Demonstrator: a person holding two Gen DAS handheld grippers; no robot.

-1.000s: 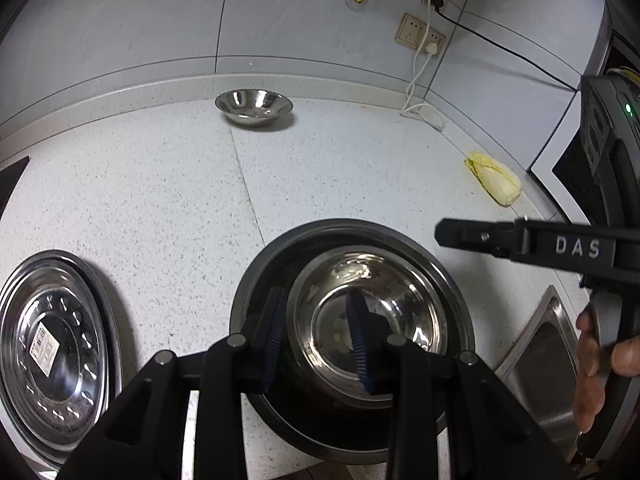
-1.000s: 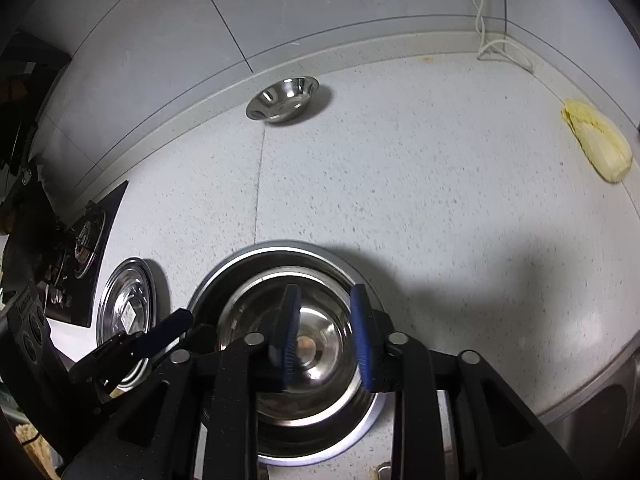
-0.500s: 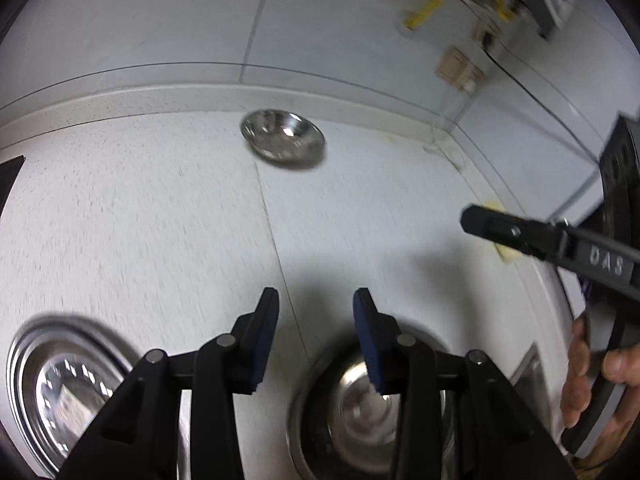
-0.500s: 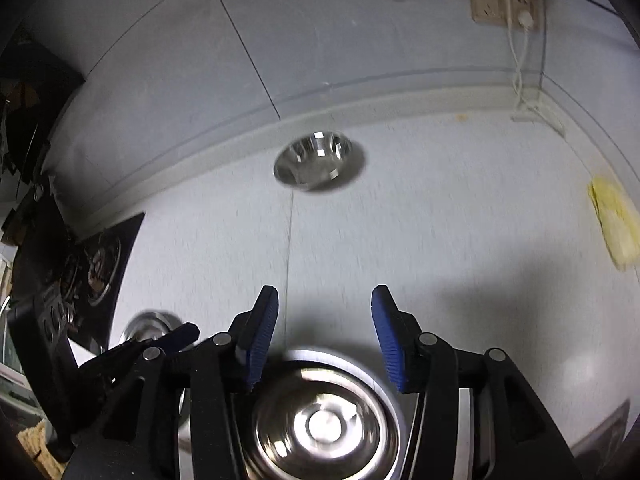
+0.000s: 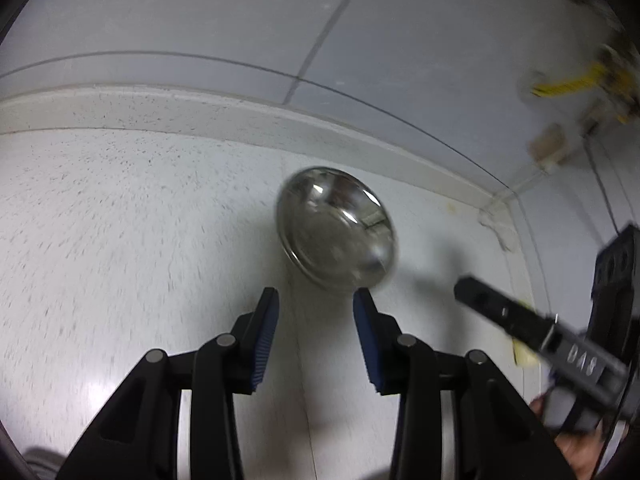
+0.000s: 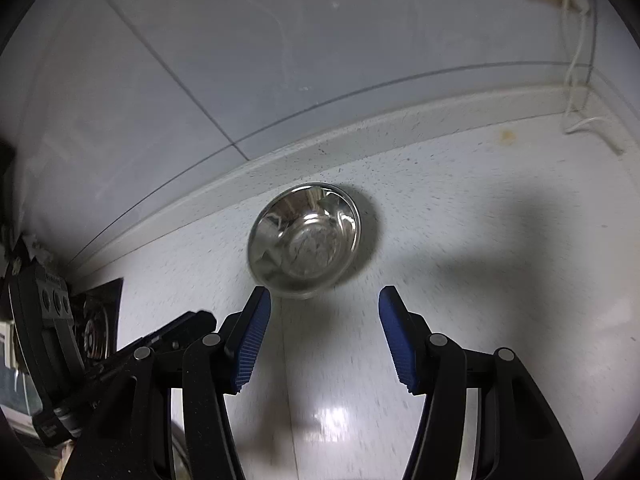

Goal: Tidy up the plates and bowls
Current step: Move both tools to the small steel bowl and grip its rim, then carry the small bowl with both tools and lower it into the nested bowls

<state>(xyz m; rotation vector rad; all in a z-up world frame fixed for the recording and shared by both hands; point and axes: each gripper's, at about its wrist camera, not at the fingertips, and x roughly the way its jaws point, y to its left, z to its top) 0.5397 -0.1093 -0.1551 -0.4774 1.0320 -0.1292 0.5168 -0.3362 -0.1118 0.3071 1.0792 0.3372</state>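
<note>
- My left tongs (image 5: 316, 312) and right tongs (image 6: 324, 312) both gape empty.
- Steel bowl (image 6: 305, 240), mid-frame on the counter (image 6: 480, 240): probably light, stiff, slick; I'd pinch its thin rim.

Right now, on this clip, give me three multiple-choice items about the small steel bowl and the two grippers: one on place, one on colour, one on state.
1. Where does the small round stainless-steel bowl rest?
A. On the speckled white countertop near the back wall
B. Inside a sink
C. Between the right gripper's fingers

2. What colour are the pads on the gripper fingers?
A. Red
B. Blue
C. Yellow

3. What state is the right gripper in?
A. Shut on the bowl
B. Shut and empty
C. Open and empty

Answers:
1. A: the bowl sits on the counter just ahead of the backsplash, beyond both grippers.
2. B: both wrist views show blue ribbed pads.
3. C: its fingers stand wide apart with only counter between them; the left gripper is open too.
</note>
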